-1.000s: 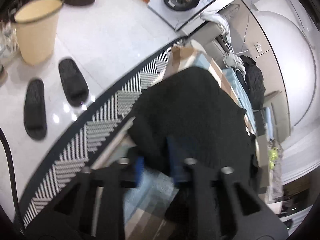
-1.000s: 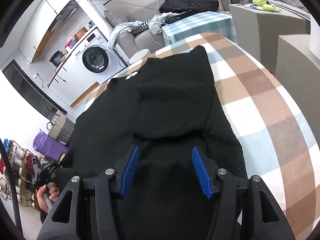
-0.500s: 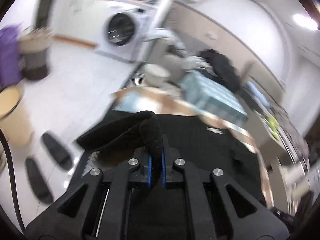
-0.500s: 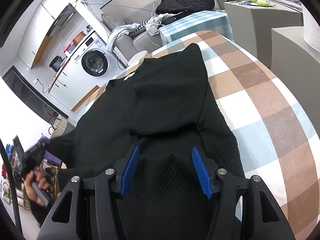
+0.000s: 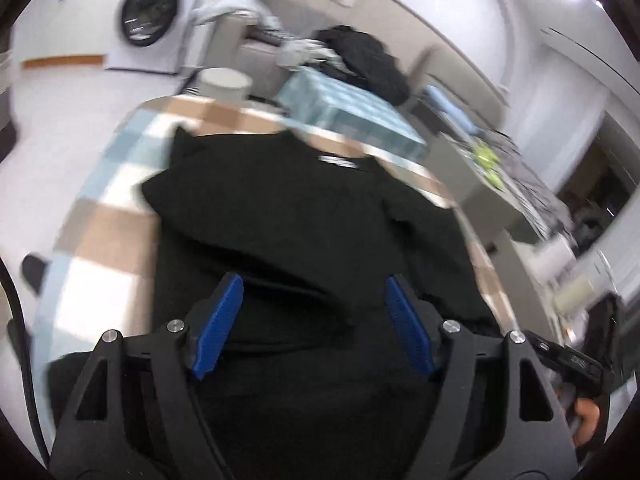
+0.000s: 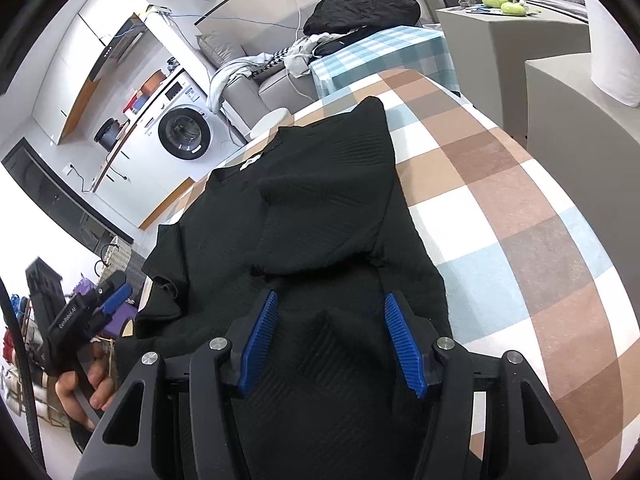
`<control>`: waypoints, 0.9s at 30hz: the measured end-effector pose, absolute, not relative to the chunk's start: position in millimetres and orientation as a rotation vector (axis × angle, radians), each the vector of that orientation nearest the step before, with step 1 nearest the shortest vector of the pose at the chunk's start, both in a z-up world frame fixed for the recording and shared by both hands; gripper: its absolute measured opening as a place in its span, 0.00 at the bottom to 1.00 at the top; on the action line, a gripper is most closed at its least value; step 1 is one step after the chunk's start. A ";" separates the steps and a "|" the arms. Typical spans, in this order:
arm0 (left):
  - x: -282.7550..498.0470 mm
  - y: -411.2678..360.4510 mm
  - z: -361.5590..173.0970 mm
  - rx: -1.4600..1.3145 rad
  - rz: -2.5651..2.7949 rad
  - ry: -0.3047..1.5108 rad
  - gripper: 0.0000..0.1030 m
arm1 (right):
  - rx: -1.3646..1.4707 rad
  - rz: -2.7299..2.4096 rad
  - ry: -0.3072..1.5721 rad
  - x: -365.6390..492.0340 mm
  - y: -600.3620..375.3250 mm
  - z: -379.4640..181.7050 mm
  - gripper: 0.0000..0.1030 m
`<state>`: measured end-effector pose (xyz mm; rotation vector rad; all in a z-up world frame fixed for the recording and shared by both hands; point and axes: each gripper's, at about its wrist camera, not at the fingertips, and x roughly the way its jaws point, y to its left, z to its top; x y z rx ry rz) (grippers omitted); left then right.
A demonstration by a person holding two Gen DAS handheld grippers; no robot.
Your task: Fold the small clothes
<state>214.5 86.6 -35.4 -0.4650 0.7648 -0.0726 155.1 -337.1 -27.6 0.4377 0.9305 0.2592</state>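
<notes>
While its jaws are opening with nothing between the pads, the left gripper hangs over the near-left sleeve of the black top, spread on the checked cloth. Sleeve folding looks to be the step in hand. On the right, the right gripper hovers half-open and empty over the hem; next probably comes gripping that hem.

Matt black ribbed knit garment on smooth checked cloth
</notes>
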 end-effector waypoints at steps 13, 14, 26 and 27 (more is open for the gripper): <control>260.4 152.5 -117.0 -0.774 -0.021 0.893 0.52 | 0.443 0.269 0.953 157.6 -334.7 -33.2 0.56; 262.1 149.5 -117.9 -0.774 -0.011 0.899 0.46 | 0.446 0.265 0.956 157.9 -335.4 -34.1 0.56; 308.2 86.3 -61.6 -0.575 -0.121 0.737 0.06 | 0.436 0.275 0.977 164.0 -332.4 -38.4 0.56; 312.4 69.7 -54.0 -0.534 -0.167 0.743 0.25 | 0.433 0.276 0.976 164.4 -332.5 -38.0 0.56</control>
